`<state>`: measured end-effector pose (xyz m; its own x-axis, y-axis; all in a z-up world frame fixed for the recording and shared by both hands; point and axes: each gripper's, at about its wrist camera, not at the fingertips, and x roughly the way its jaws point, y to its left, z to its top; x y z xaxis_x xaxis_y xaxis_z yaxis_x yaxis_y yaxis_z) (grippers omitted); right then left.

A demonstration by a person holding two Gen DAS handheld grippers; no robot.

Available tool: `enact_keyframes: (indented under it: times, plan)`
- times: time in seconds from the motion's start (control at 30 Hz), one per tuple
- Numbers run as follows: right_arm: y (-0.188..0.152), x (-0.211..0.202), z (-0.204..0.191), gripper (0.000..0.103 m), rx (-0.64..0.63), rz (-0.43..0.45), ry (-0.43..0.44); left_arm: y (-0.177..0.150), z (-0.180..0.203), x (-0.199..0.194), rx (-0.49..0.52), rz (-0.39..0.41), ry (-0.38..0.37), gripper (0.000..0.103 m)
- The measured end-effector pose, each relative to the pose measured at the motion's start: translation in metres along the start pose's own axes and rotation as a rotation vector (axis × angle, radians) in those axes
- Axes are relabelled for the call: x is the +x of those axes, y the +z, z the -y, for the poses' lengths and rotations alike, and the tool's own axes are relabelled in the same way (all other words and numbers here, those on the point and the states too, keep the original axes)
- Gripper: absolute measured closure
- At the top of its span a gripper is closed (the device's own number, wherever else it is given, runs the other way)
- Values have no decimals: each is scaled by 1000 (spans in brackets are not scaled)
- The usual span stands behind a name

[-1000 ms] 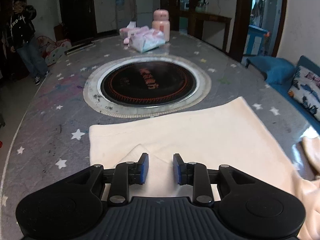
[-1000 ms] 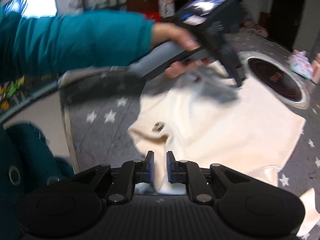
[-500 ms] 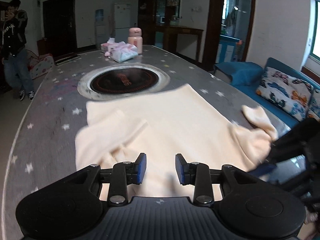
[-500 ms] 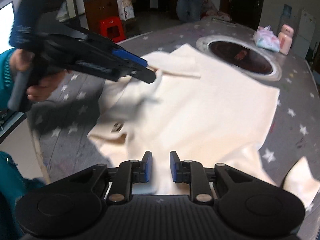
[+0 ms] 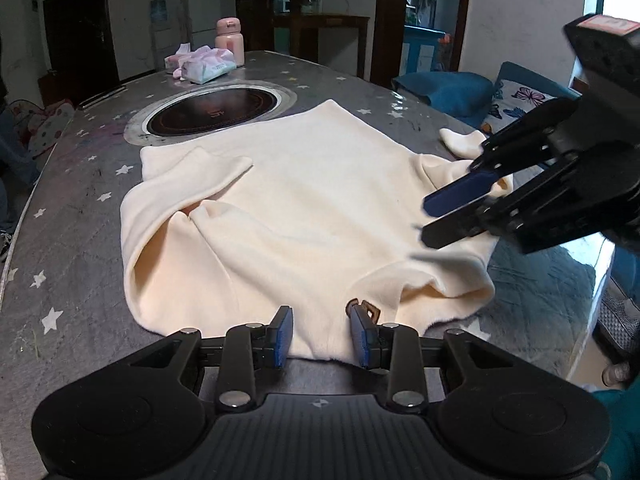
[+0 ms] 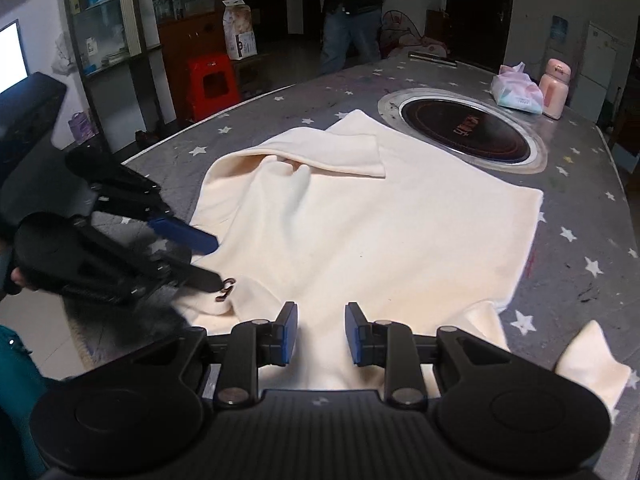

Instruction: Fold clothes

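Left wrist view: the cream long-sleeved knit garment (image 5: 304,208) lay spread on the grey star-patterned table (image 5: 80,208), between the round inset hotplate (image 5: 212,110) and the near edge. One sleeve (image 5: 208,168) was folded in over the body on the left side; the other sleeve (image 5: 460,142) trailed out toward the right edge. The body was unfolded, so my call: one sleeve in, the other sleeve and the body folds left. The left tongs (image 5: 322,334) stood wide, nothing between the pads, over the near hem beside a small brown tag (image 5: 366,310). The right tongs (image 5: 448,216) were parted and empty above the right shoulder area.

Right wrist view: the right tongs (image 6: 320,334) were wide and empty over the garment's (image 6: 380,232) near edge. The left tongs (image 6: 200,258) were parted, their tips by the tag (image 6: 226,288).

This view alone showed the loose cuff (image 6: 592,364) lying at the table's near edge and a standing person (image 6: 352,12) beyond the far edge. Only the left view showed the blue sofa (image 5: 444,88) past the right edge. A pink bottle (image 5: 230,40) and a tissue pack (image 5: 208,64) sat at the far edge.
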<state>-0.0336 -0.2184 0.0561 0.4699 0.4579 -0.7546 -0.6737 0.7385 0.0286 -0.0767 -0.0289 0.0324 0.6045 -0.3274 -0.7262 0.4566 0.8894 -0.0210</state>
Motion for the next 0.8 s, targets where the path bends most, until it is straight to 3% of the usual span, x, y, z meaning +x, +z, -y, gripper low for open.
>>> enact_keyframes:
  times: [0.13, 0.27, 0.37, 0.6, 0.8]
  plan:
    - [2, 15, -10, 78, -24, -22, 42, 12, -10, -9, -14, 42, 34, 68]
    - [5, 18, -15, 77, -38, -10, 47, 34, -27, -3, -57, 83, 119, 68]
    - [6, 22, -11, 77, -10, -10, 29, 55, -39, 11, -91, 79, 179, 67]
    - [-2, 28, -8, 76, 8, -32, 40, 91, -46, 61, -65, 30, 197, 64]
    - [-2, 28, -6, 76, 12, -34, 54, 100, -51, 101, -61, -13, 210, 63]
